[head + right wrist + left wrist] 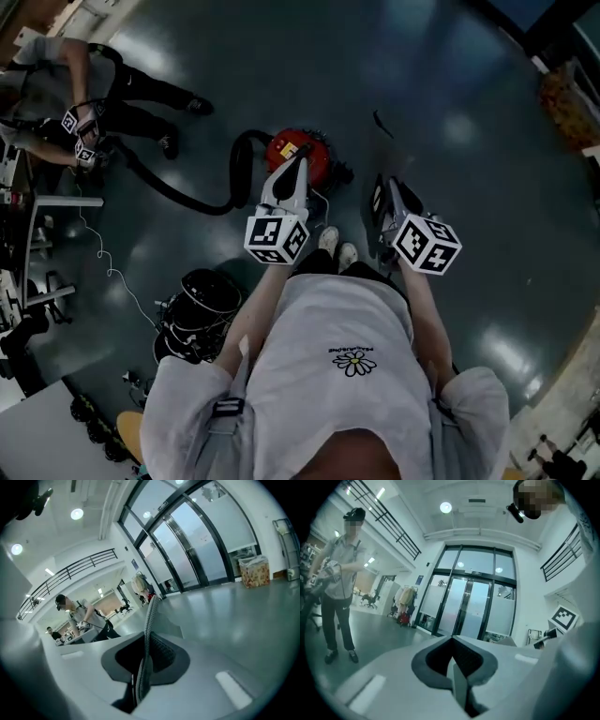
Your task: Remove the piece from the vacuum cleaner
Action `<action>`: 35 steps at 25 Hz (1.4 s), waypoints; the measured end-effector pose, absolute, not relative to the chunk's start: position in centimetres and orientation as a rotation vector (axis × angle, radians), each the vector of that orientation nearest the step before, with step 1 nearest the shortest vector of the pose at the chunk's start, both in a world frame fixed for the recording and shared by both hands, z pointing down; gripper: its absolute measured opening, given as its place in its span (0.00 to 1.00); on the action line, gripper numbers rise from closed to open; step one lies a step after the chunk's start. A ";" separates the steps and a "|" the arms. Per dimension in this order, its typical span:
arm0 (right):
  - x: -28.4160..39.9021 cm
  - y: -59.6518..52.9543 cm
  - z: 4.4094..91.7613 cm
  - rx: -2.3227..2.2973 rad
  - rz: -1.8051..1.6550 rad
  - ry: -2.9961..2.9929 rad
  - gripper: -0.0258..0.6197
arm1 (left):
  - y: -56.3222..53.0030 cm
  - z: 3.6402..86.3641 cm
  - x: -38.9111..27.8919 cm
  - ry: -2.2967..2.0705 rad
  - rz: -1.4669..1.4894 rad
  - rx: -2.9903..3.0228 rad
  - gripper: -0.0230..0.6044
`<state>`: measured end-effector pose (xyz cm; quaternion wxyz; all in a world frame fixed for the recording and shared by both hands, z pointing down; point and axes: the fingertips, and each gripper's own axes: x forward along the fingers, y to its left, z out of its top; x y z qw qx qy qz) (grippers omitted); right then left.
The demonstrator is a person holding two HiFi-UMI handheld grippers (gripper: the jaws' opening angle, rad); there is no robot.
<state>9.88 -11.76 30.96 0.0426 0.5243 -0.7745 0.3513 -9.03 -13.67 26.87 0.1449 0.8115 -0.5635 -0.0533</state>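
Left gripper [453, 641]: clenched, empty.
Right gripper [149, 611]: clenched, empty.
Risk: far vacuum cleaner [317, 157] could be dragged if pulled 1-handed.

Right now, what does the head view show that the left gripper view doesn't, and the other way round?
Only the head view shows the red vacuum cleaner on the floor with its black hose, and the left gripper and right gripper held out near it.
Only the left gripper view shows the glass doors, a ceiling lamp, and the left gripper's jaws together with nothing between them.
Both show another person off to the left and the shiny grey floor.
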 end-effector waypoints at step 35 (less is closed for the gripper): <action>5.8 -16.6 22.6 1.709 0.605 -2.496 0.11 | -17.1 19.5 -12.4 -1.778 -0.233 2.528 0.04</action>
